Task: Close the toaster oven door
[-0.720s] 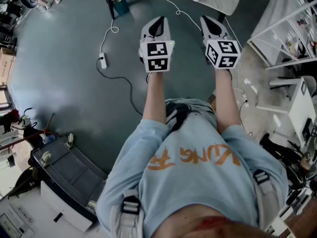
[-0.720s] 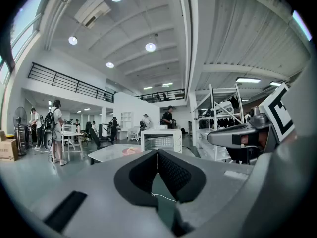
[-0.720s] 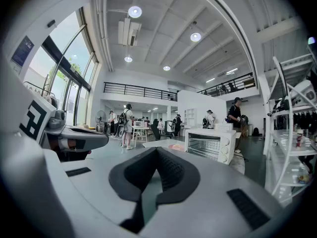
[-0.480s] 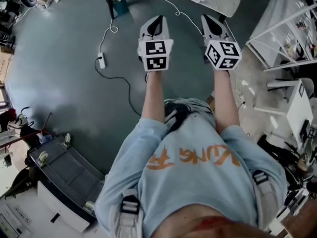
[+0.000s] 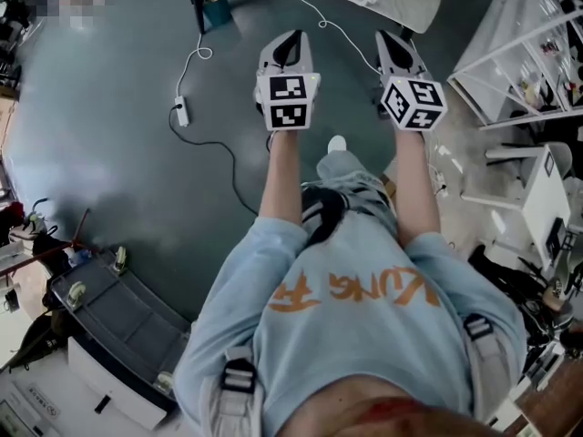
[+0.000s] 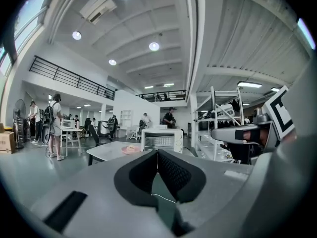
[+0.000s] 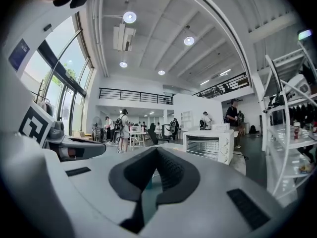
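A white toaster oven (image 6: pixel 161 140) stands far ahead on a grey table (image 6: pixel 106 152); it also shows in the right gripper view (image 7: pixel 208 145), with its glass front and knobs facing me. From this distance I cannot tell how its door stands. Both grippers are held out in front of the person's chest, well short of the table. My left gripper (image 5: pixel 290 42) is shut and empty, its pads meeting (image 6: pixel 157 153). Beside it, the right gripper (image 5: pixel 393 40) is likewise shut on nothing (image 7: pixel 157 151).
A power strip (image 5: pixel 181 114) with its cable lies on the teal floor to the left. White shelving racks (image 5: pixel 524 57) line the right side. A grey crate (image 5: pixel 123 312) sits at the lower left. A pink plate (image 6: pixel 130 149) lies on the table. Several people stand far off.
The person's leg and shoe have swung forward between the arms. The floor has slid slightly back in view. Both grippers stay shut, side by side.
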`<state>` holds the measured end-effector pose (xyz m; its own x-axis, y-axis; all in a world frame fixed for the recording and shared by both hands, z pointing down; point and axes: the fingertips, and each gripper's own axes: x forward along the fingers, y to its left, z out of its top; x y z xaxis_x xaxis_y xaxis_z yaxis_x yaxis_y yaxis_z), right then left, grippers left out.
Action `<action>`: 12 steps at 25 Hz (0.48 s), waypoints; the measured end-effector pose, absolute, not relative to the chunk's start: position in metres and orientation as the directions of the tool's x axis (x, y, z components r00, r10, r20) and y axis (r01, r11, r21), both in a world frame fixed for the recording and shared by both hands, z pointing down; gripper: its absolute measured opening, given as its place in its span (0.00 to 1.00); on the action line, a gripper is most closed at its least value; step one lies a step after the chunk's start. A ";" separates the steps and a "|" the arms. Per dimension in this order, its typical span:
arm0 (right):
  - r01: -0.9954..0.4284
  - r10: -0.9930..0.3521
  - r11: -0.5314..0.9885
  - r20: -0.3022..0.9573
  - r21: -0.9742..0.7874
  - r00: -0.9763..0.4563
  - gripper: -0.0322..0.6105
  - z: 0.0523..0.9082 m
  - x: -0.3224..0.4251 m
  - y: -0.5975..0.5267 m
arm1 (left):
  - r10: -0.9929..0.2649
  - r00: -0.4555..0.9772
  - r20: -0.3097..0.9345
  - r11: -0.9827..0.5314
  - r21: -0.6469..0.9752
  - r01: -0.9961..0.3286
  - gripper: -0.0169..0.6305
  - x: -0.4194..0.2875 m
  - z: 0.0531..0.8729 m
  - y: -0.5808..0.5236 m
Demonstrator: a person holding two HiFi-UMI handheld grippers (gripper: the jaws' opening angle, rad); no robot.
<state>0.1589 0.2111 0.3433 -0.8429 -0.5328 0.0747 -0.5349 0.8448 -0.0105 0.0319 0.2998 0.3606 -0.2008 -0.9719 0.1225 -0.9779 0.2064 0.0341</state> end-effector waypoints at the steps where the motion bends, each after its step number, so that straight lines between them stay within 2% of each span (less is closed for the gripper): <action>1: -0.537 -0.535 0.843 0.076 -0.013 -0.842 0.05 0.344 0.159 0.208 | -0.972 -0.199 0.123 0.205 0.034 -0.978 0.03 0.031 0.362 0.297; 12: -0.529 -0.528 0.847 0.034 -0.047 -0.848 0.05 0.340 0.118 0.148 | -0.964 -0.245 0.106 0.247 0.008 -0.969 0.03 -0.013 0.356 0.259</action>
<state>0.1177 0.1482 0.3403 -0.8484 -0.5282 0.0345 -0.5293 0.8471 -0.0472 -0.0130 0.2592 0.3564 -0.2450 -0.9638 0.1056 -0.9689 0.2472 0.0085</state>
